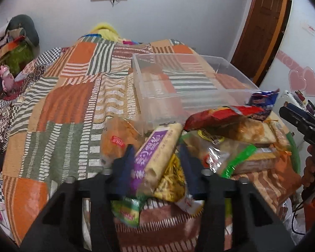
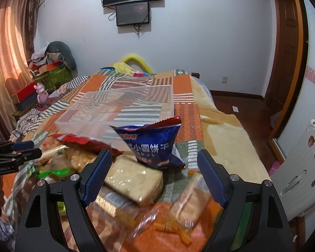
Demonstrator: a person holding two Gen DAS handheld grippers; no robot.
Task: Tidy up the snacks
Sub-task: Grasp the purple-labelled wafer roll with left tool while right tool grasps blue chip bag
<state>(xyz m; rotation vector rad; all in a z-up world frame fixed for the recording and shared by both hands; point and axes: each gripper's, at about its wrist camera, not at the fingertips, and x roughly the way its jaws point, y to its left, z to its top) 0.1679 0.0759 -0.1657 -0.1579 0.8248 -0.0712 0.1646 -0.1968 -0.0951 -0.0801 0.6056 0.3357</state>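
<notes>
**A:** While the bin [image 1: 191, 88] is bare, I'd judge sorting has only begun. Left tongs [image 1: 157, 163] are spread either side of the purple pack [image 1: 155, 147], not visibly clamped on it; the picture is blurred there, so contact I cannot tell.

**B:** How does that pack lie?

**A:** Its long axis runs from 7 o'clock up to 1 o'clock, far end aimed at the bin's near wall. It rests atop the snack pile [image 1: 231, 142] on the bed [image 1: 63, 105].

**B:** And the right?

**A:** Right tongs [image 2: 157, 172] gape wide, holding nothing, over a pale block [image 2: 136, 180]. Just beyond, at 12 o'clock, a blue bag [image 2: 155, 147] leans with its torn top up; a red bag [image 2: 84, 141] lies at 10 o'clock.

**B:** Next move?

**A:** Probably closing on the purple pack across its short side, lifting clear of its neighbours, then carrying it toward 1 o'clock over the bin's rim.
</notes>
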